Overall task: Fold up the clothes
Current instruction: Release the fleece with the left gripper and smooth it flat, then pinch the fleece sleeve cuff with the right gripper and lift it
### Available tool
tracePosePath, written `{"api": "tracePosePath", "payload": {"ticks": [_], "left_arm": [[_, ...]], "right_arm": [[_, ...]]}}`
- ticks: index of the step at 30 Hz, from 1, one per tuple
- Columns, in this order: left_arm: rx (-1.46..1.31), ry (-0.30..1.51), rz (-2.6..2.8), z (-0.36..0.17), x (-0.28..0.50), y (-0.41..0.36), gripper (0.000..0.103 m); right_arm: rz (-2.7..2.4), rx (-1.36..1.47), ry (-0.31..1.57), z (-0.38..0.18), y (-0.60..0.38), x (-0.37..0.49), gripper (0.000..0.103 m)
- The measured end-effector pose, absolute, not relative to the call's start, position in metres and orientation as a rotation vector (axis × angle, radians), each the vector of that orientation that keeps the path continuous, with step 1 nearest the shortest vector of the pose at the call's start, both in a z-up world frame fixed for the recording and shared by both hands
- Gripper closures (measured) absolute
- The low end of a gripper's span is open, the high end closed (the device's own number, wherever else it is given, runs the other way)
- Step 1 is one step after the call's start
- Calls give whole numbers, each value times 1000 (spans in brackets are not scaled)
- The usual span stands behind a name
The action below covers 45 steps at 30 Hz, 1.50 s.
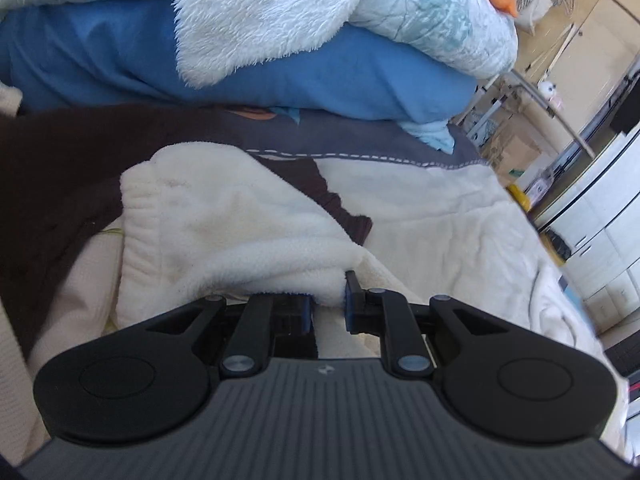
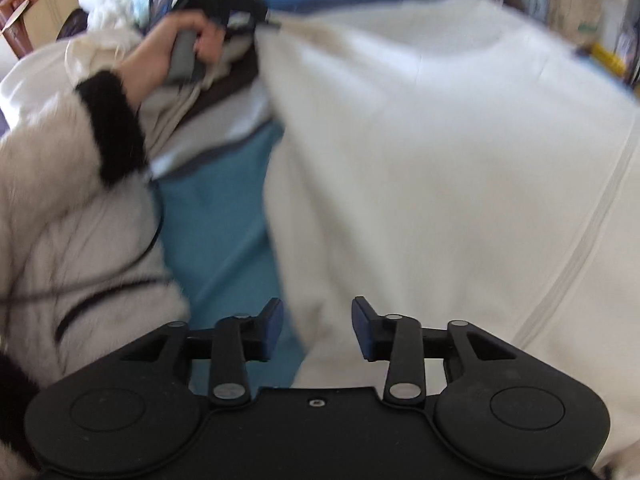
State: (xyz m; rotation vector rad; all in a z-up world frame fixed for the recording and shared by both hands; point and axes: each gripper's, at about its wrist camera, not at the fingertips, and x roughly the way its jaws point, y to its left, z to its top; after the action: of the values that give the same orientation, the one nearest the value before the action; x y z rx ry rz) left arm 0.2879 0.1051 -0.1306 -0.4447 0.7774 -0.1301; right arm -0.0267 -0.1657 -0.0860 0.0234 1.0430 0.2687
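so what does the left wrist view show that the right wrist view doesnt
Only the left wrist view: the left hand-held gripper closed on a fold of the cream fleece garment, over a dark brown garment, with a blue pillow behind. Only the right wrist view: the right hand-held gripper open and empty, and the person's hand on the other gripper's handle. Both: the cream fleece.

Bright, soft daylight; fisheye bending at edges; right wrist view heavily motion-blurred.
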Motion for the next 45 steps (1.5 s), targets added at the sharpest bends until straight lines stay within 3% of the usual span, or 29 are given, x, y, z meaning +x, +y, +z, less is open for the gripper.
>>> {"api": "tracePosePath", "payload": {"ticks": [11,13,14,15,17,19,23,27,29,31,36,39,41,42,45], "left_arm": [[-404,531,-484,-37,183,55,89],[-355,541,-630,-25,161,29,87],[-306,582,-696,-24,151,12,80],[-220,647,-731,-33,138,-6,65],[-39,777,-791,-53,113,-44,55],[100,883,-829,-76,93,-70,55],[55,898,-805,-86,97,-52,55],[-26,805,-728,-69,114,-28,39],[-39,789,-674,-67,123,-20,38],[-37,911,-574,-86,141,-20,38],[-72,1059,-464,-122,163,-12,38],[-81,1005,-472,-114,160,-12,38],[-86,951,-478,-109,158,-13,37],[-70,948,-460,-109,159,-13,37],[-14,946,-397,-112,162,-10,37]], "right_arm": [[104,32,854,-64,-233,-6,56],[74,35,819,-60,-246,-3,54],[60,36,802,-58,-252,-1,52],[45,38,785,-56,-258,1,51],[8,104,793,-69,-271,2,51],[-30,182,809,-85,-284,2,51],[-68,285,822,-102,-297,3,51],[-32,275,790,-98,-289,7,50],[-18,322,794,-102,-289,9,48],[-28,384,828,-109,-293,9,43],[-67,573,909,-129,-296,-8,42],[-9,662,931,-142,-289,-13,39],[16,626,945,-146,-278,-10,47],[11,542,936,-142,-270,-7,82],[-19,274,844,-116,-250,-4,86]]}}
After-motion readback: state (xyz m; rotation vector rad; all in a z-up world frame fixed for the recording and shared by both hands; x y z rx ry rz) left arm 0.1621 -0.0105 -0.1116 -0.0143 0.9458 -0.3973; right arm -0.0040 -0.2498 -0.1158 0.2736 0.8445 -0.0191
